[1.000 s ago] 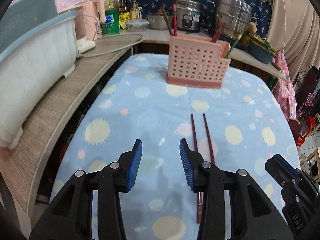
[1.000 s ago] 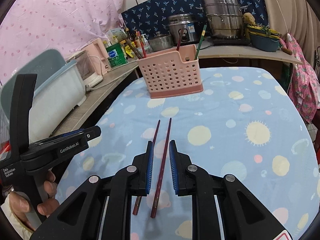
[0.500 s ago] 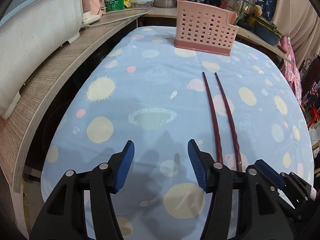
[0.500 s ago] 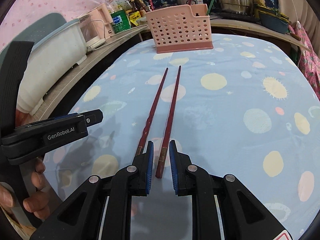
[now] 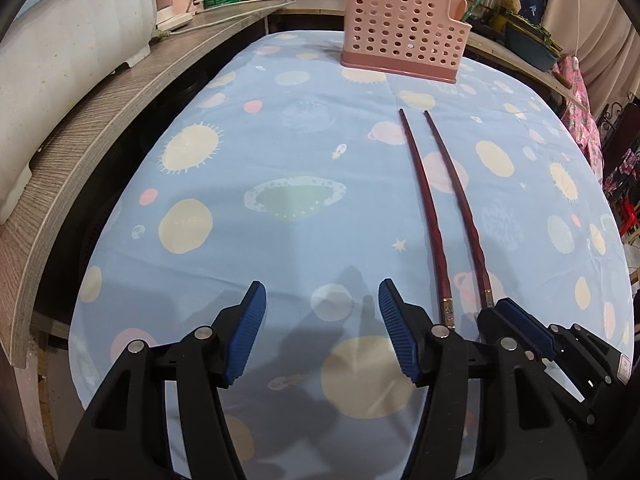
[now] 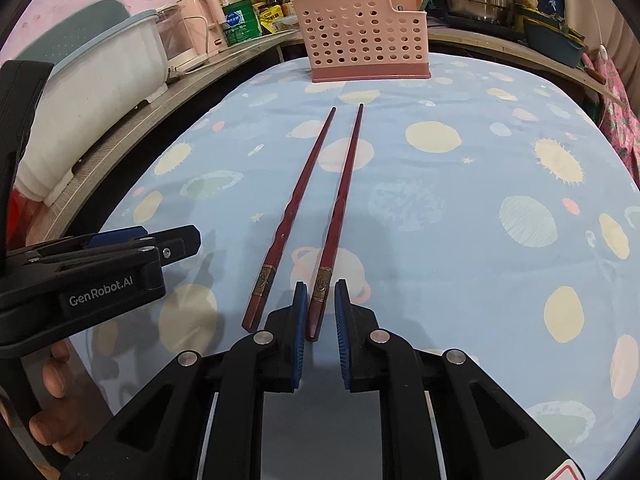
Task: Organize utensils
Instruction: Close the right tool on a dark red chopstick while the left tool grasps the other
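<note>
Dark red chopsticks (image 6: 316, 196), two, lie side by side, slightly apart, on the blue cloth (image 6: 460, 240), thin tips toward the pink holder (image 6: 366, 40) at the far edge. My right gripper (image 6: 319, 316) has the butt of the right-hand chopstick (image 6: 340, 208) between its blue pads; the jaws are closing, narrow gaps remain on both sides, no contact seen. Other chopstick (image 6: 294, 204) lies just outside its left finger. My left gripper (image 5: 322, 316) is beside the pair over bare cloth, jaws opening, nothing between them
</note>
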The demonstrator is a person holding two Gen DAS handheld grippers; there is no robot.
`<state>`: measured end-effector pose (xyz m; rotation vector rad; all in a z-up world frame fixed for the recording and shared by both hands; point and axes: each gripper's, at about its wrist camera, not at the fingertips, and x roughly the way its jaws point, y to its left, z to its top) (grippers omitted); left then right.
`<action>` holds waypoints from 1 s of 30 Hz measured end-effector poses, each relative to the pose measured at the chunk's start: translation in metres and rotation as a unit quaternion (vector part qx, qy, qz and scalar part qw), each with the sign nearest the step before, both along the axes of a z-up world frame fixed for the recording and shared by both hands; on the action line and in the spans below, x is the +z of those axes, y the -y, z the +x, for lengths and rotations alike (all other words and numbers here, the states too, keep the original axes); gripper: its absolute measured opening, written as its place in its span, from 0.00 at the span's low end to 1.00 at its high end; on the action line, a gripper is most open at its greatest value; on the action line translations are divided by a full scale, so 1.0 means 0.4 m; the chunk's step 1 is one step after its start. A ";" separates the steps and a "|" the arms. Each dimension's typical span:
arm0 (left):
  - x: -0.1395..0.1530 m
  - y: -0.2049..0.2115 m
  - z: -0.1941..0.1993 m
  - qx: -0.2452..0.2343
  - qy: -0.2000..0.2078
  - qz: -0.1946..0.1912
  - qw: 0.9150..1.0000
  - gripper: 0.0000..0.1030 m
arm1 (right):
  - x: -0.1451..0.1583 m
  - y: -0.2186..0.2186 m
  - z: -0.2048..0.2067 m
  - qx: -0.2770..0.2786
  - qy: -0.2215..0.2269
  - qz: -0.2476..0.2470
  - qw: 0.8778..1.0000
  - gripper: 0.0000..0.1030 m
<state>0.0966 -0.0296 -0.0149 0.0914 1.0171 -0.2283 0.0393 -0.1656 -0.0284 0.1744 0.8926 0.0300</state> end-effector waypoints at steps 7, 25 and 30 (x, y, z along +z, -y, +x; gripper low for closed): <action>-0.001 0.030 -0.012 -0.017 0.001 0.001 1.000 0.61 | -0.003 0.031 -0.012 -0.020 0.003 -0.001 1.000 0.07; -0.043 0.130 -0.033 -0.060 -0.020 0.005 0.998 0.68 | -0.004 0.131 -0.068 -0.070 0.004 0.018 0.997 0.07; -0.046 0.132 -0.033 -0.061 -0.014 0.011 0.998 0.56 | -0.005 0.132 -0.071 -0.071 0.004 0.018 0.997 0.07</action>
